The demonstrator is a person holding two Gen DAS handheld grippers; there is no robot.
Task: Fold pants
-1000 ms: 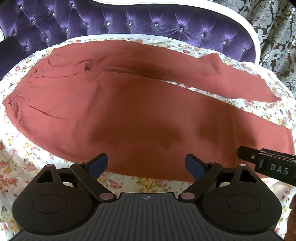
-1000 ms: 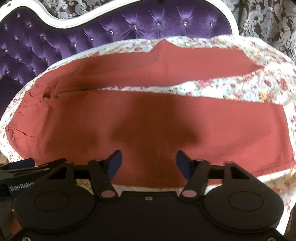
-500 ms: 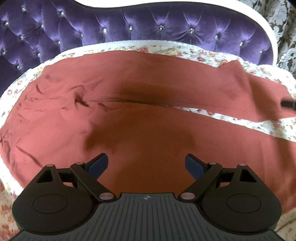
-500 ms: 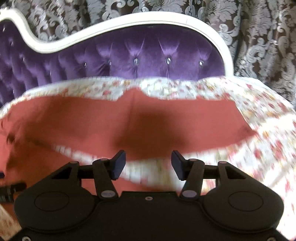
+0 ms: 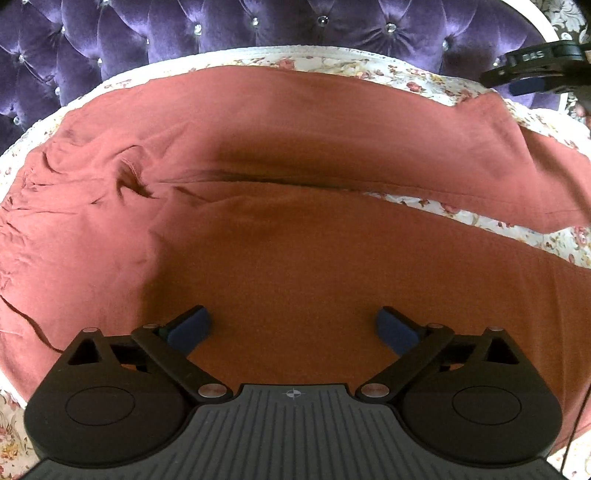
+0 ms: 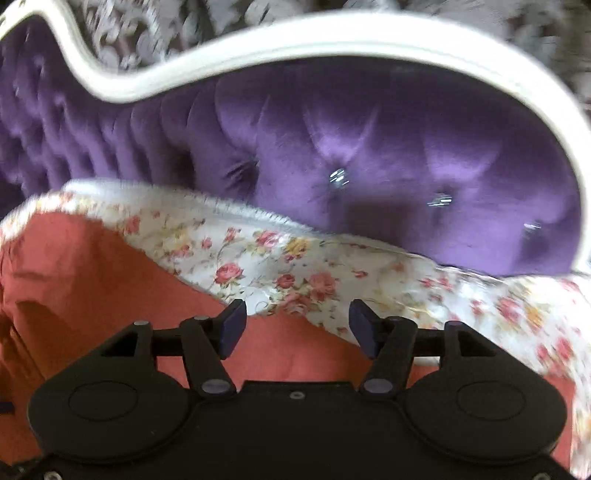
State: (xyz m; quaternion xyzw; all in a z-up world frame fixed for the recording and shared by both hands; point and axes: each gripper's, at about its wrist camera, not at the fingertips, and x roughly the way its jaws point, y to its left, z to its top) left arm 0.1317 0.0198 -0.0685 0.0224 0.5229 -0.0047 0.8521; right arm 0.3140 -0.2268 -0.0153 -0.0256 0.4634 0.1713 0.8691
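The rust-red pants (image 5: 280, 236) lie spread flat on a floral cover (image 5: 436, 206), waistband to the left, two legs running right with a strip of cover between them. My left gripper (image 5: 293, 328) is open and empty, low over the near leg. My right gripper (image 6: 297, 325) is open and empty over the far edge of the far leg (image 6: 92, 280), where a pointed bit of fabric meets the cover (image 6: 295, 266). The right gripper also shows at the top right of the left wrist view (image 5: 535, 70). The right wrist view is blurred.
A purple tufted sofa back (image 5: 258, 29) with a white frame (image 6: 258, 40) rises right behind the far leg. Patterned grey curtains (image 6: 122, 37) hang beyond it. The floral cover (image 6: 517, 306) extends to the right of the pants.
Both grippers have moved forward toward the sofa back. The right gripper went from the near leg to the far leg's far edge. The left moved in over the near leg. Both stayed open.
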